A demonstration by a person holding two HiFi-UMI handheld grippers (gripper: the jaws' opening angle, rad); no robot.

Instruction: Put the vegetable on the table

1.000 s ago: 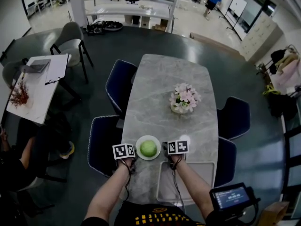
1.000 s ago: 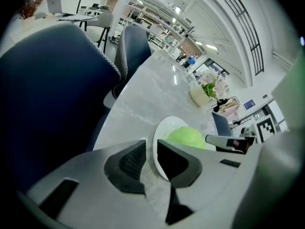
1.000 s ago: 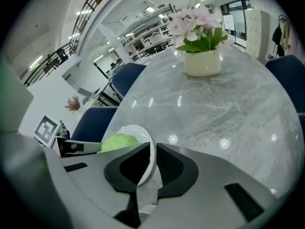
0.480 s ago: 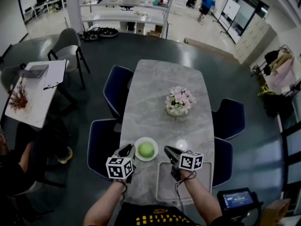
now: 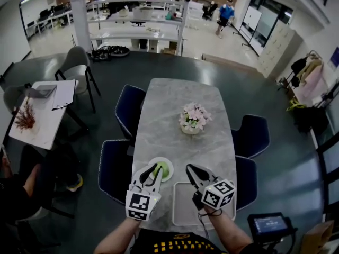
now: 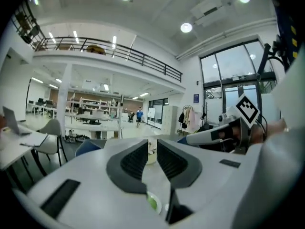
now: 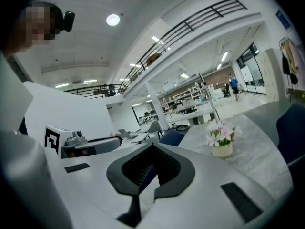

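**While Both Grippers Hang Over the Near End, the Vegetable Sits on Its Plate**

Seen from the head view, the round green vegetable (image 5: 164, 167) lies on a small white plate (image 5: 169, 173) at the near end of the long grey marble-patterned surface (image 5: 175, 102). The left gripper (image 5: 151, 169) is raised in front of the plate and hides its left part. The right gripper (image 5: 191, 169) is beside the plate, above a pale rectangular mat (image 5: 183, 208). Farther along the surface stands a pale pot of pink flowers (image 5: 192, 119), well apart from the plate. Dark blue chairs (image 5: 128, 107) line both sides.

Looking along the left gripper (image 6: 152, 145), its dark pads stand slightly apart with nothing held; the flower pot shows through the gap. A sliver of the green vegetable (image 6: 153, 202) shows low down beneath the jaws. The right gripper's marker cube (image 6: 247, 109) is off to the right.

Looking along the right gripper (image 7: 153, 146), its jaws meet at the tips and hold nothing. The pink flowers (image 7: 219, 132) stand ahead to the right.
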